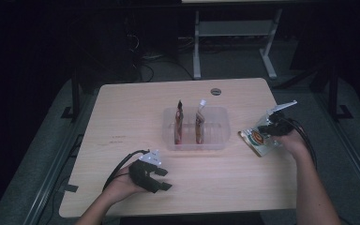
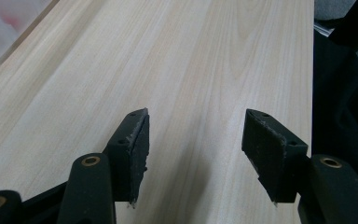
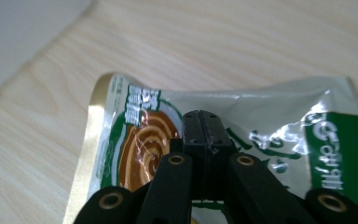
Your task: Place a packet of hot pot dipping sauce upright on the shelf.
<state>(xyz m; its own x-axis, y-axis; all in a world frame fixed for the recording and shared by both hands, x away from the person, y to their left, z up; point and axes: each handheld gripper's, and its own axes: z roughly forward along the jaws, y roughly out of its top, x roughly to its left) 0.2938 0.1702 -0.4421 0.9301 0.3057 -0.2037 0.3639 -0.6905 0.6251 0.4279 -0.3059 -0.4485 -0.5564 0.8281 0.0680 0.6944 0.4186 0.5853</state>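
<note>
Snack packet (image 3: 270, 116) lies flat on the table (image 1: 122, 112) at the right of the high view, just beside the clear tray (image 1: 218, 140); in the right gripper view it sits directly under the jaw tips; right gripper (image 3: 203, 123) jaws clenched together, tips against the packet; whether foil is pinched cannot be told; left gripper (image 2: 193, 140) at lower left, jaws spread wide over bare wood, grasping nothing.

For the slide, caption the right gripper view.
Right gripper shut on a foil snack pouch lying on the wooden table.
</note>
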